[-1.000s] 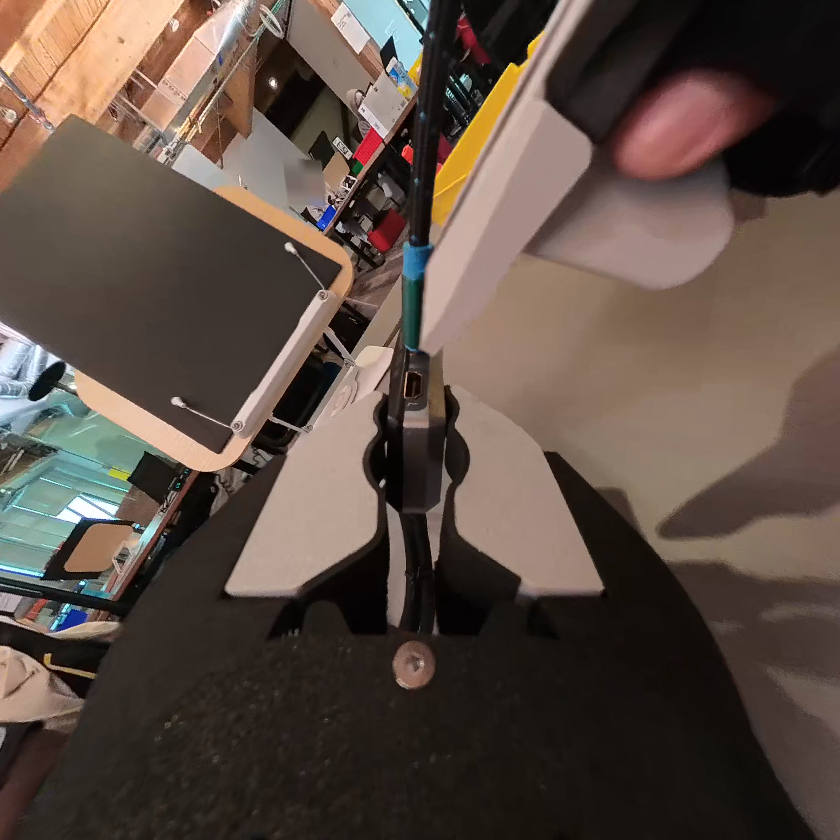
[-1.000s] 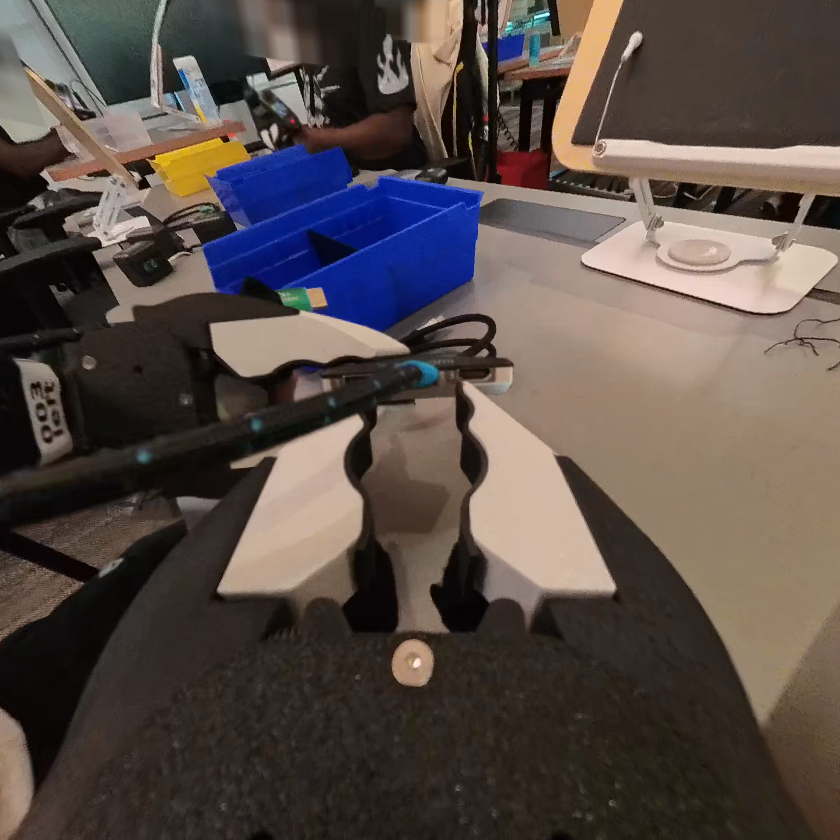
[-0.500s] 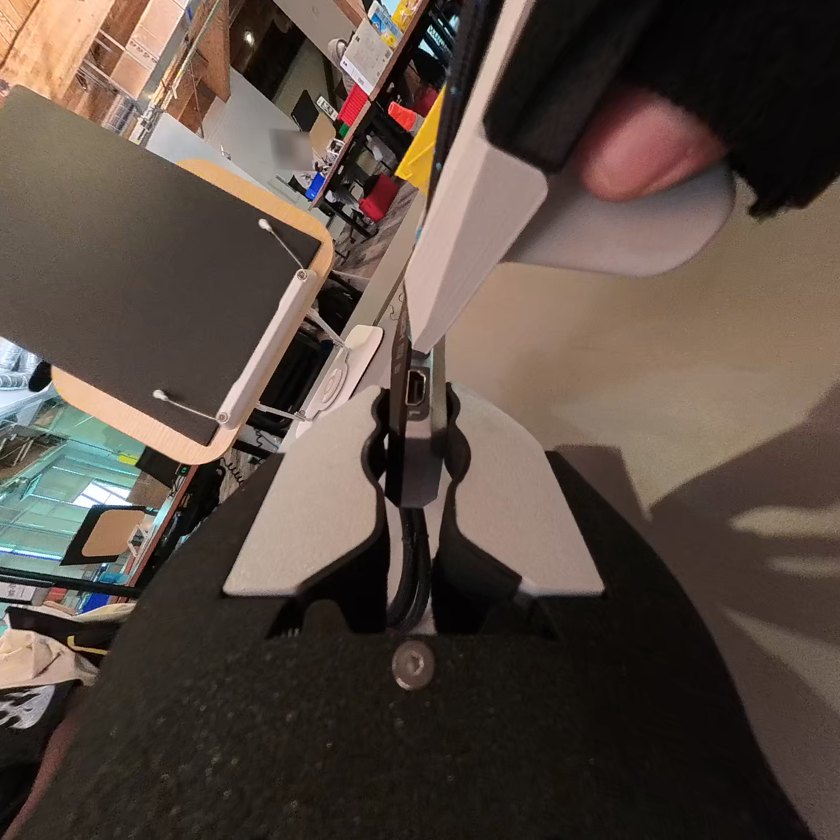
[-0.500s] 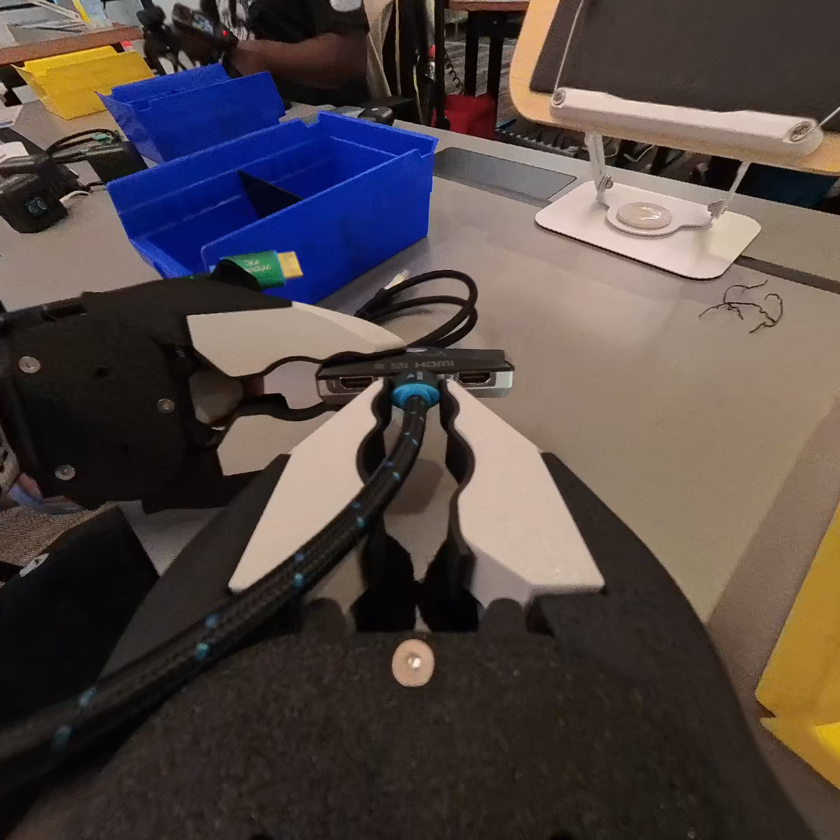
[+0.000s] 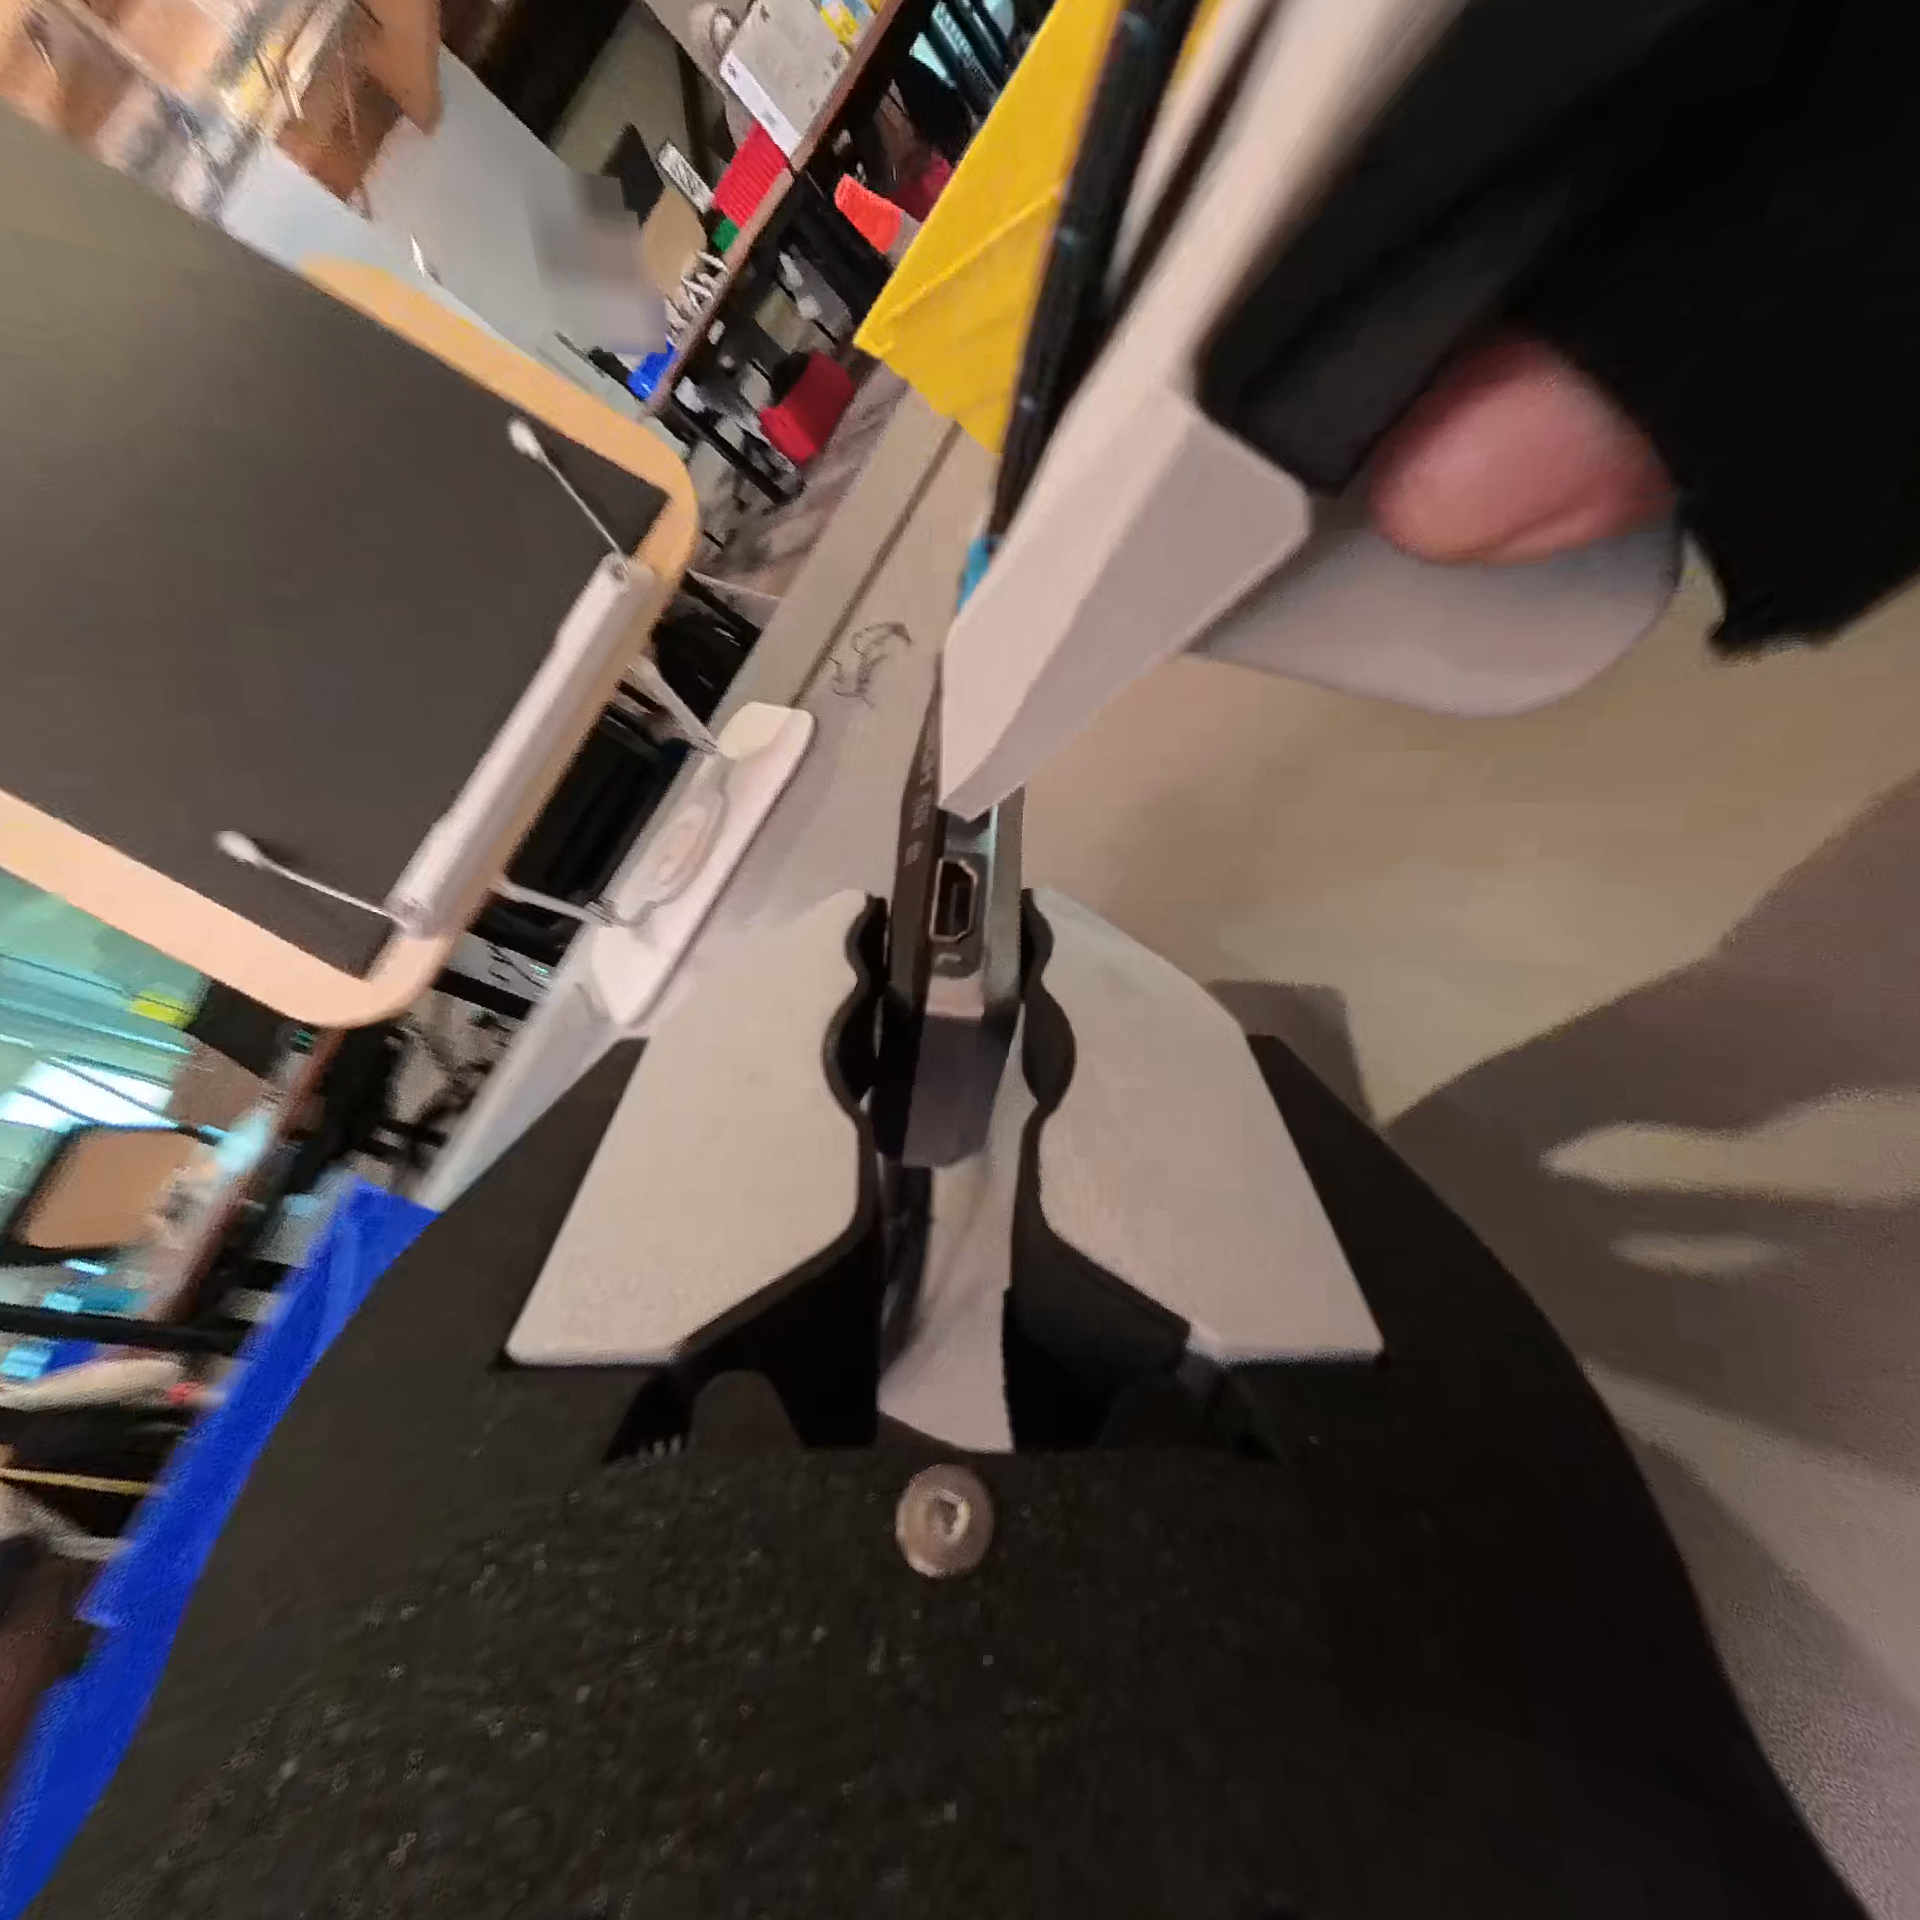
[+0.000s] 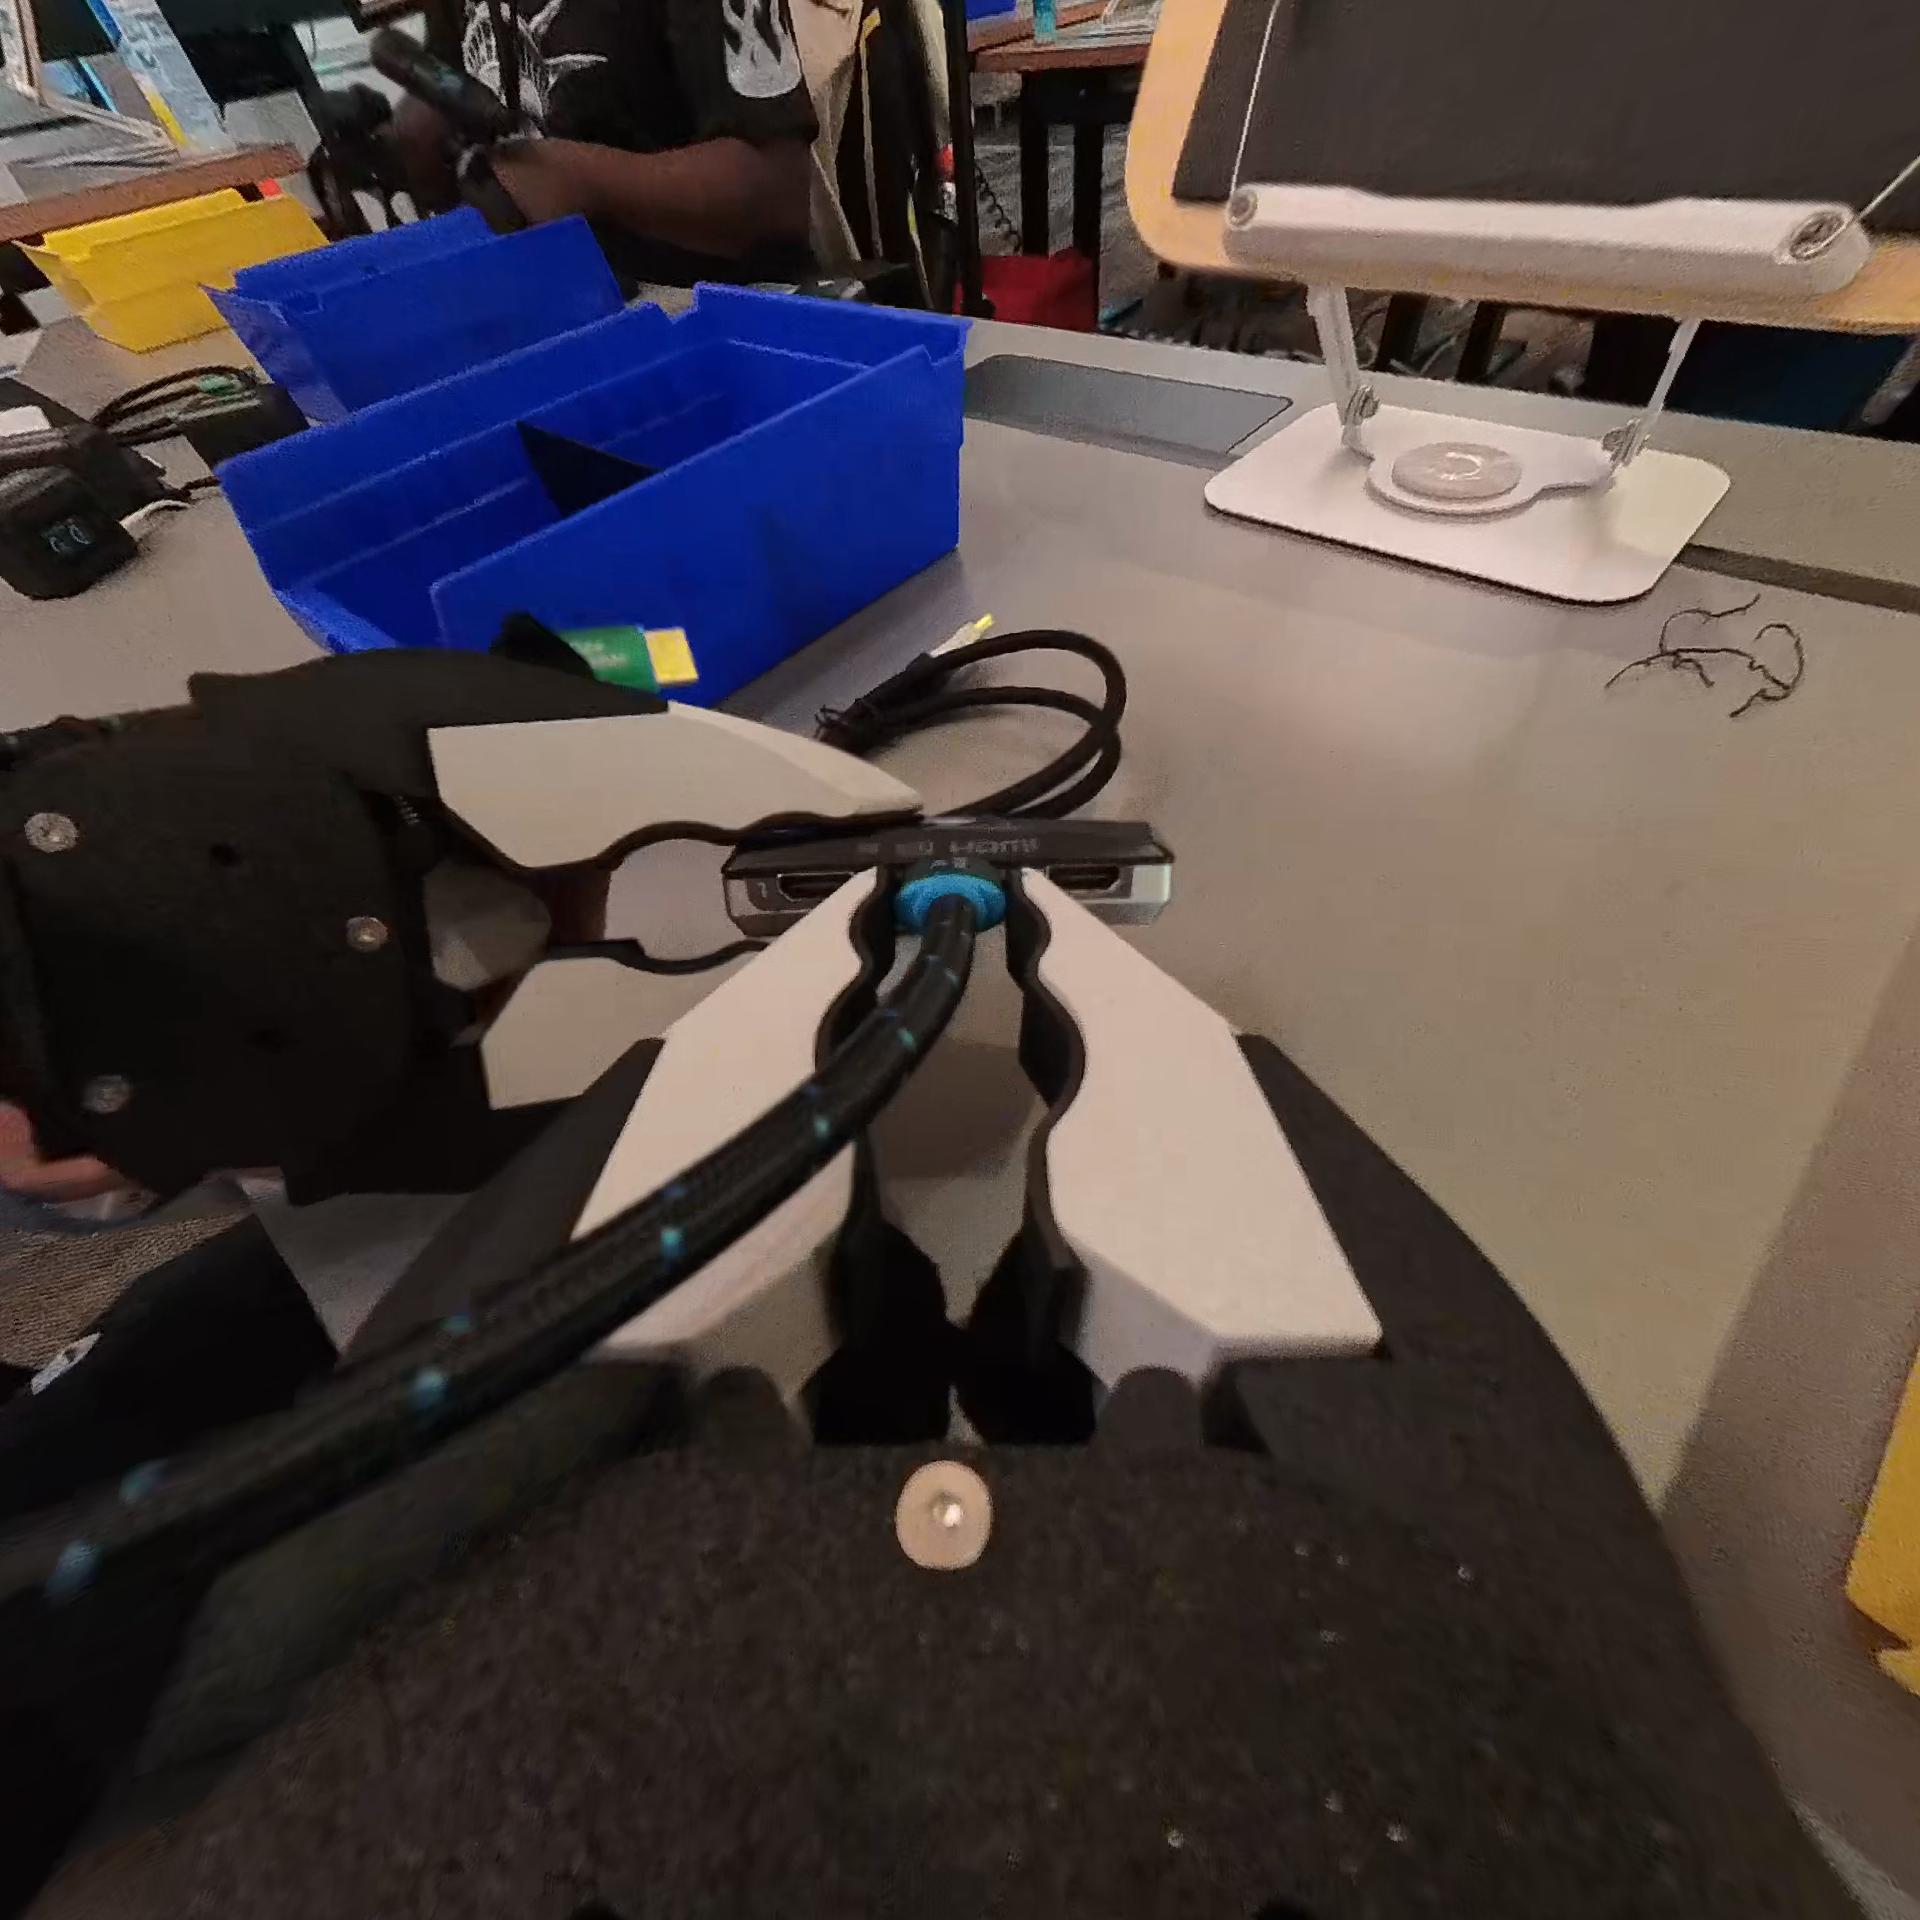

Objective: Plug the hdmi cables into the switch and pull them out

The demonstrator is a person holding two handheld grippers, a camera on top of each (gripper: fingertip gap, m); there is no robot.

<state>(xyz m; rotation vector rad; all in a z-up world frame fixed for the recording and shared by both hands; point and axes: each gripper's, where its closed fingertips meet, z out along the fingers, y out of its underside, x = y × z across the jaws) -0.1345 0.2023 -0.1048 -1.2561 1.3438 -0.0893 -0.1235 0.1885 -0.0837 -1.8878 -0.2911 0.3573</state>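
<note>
Blue bin (image 6: 665,499) behind switch (image 6: 945,868); black cable (image 6: 997,717) coiled between.

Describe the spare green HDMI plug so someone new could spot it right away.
Start at the big blue plastic bin on the grey table. Against its front wall, just above the left tool, a short green plug with a gold metal tip pokes out; the other plug in view has a blue collar.

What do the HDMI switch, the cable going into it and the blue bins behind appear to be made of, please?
HDMI switch: dark top, looks like plastic; its silvery port face with a soft sheen could be metal or painted plastic. Cable: black woven jacket with blue flecks, so braided fabric over the wire; its blue collar looks like moulded plastic. Blue bins: glossy, evenly coloured thin walls suggest moulded plastic.
</note>
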